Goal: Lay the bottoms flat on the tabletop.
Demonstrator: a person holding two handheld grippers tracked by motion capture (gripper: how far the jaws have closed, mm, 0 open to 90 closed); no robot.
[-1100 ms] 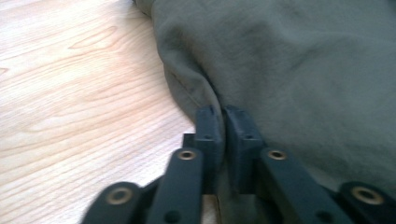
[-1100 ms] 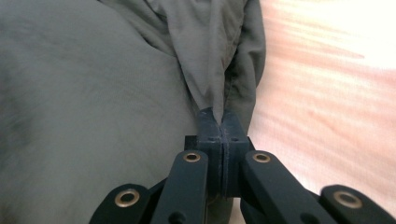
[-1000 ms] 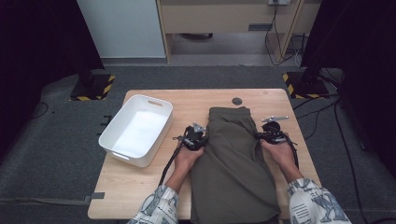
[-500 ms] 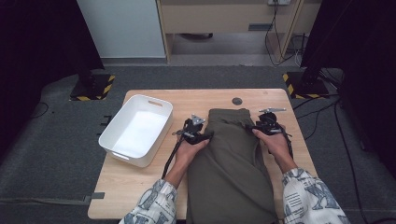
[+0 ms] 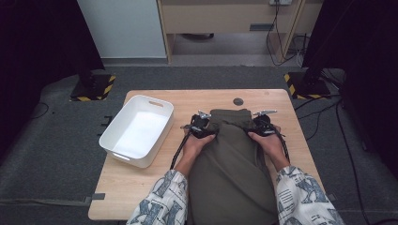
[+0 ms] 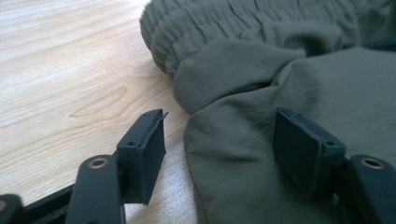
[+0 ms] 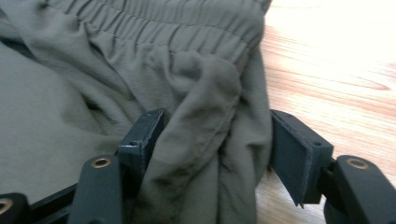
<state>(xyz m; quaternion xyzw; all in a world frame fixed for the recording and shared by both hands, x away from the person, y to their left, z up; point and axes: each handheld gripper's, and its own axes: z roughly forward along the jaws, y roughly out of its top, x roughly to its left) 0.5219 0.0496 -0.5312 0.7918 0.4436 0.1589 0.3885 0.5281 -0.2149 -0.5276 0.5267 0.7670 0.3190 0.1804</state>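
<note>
An olive-green garment [image 5: 232,159] with a gathered waistband lies lengthwise on the wooden table [image 5: 155,178], waistband at the far end. My left gripper [image 5: 201,125] is at its left edge, just short of the waistband. In the left gripper view its jaws [image 6: 229,135] stand open and have just been opening, with the cloth's edge [image 6: 280,70] loose between them. My right gripper [image 5: 261,124] is at the garment's right edge. Its jaws [image 7: 217,135] have also just been opening, and a bunched fold of cloth [image 7: 140,56] stands between the parted pads.
A white rectangular bin [image 5: 136,131] sits on the table's left part, close to my left hand. A small dark round disc [image 5: 238,101] lies beyond the waistband near the far edge. The garment's lower end hangs over the near edge between the person's patterned sleeves.
Both hands have slid away from the person along the garment's sides, toward the waistband end. The garment has stayed flat in place.
</note>
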